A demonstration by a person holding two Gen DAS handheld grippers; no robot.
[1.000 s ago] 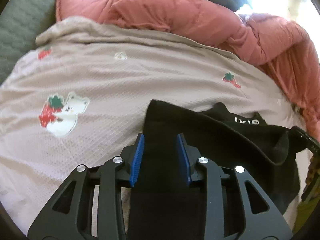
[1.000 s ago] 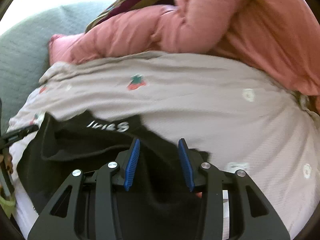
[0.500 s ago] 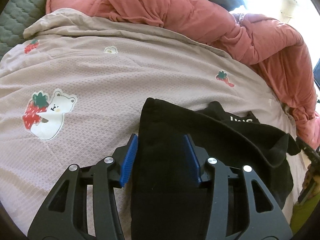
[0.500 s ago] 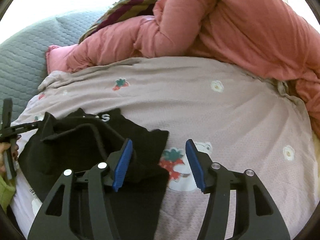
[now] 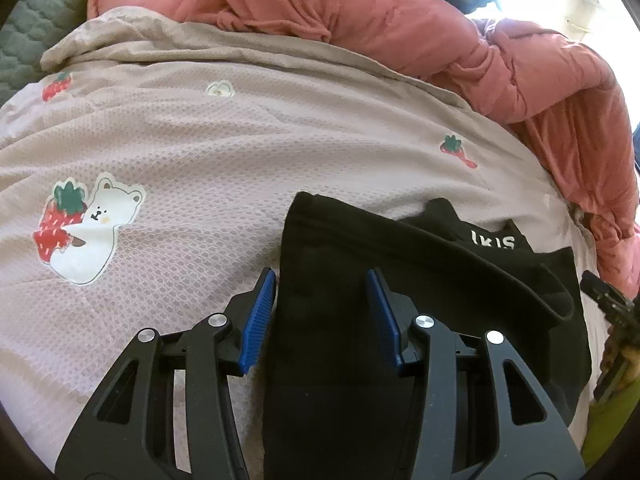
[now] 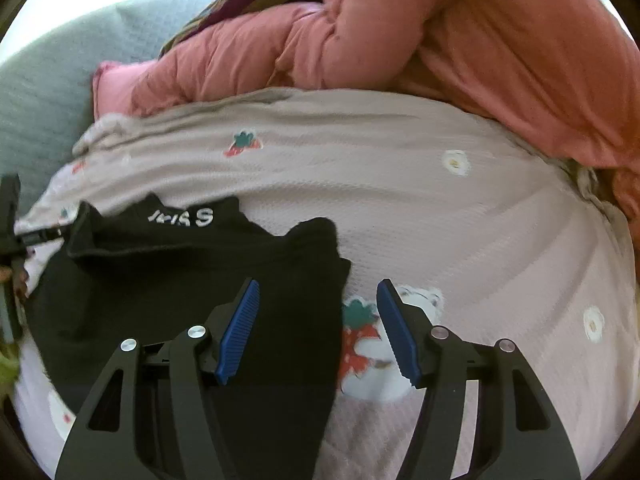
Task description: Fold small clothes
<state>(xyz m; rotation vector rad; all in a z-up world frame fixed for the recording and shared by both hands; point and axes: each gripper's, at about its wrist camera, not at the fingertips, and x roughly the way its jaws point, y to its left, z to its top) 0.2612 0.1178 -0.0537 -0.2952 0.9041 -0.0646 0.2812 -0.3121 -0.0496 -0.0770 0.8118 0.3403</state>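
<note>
Blurring white lettering on black garment

left gripper: black frame, blue ribbed pads, silver screws | right gripper: same | sleeve: possibly green

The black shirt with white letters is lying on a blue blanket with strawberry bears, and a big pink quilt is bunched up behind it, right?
Not quite. The blanket is pale pinkish-beige, not blue, as the left wrist view shows. The rest holds: the black shirt lies on it, strawberry bears and all, with the pink quilt bunched up behind.
</note>
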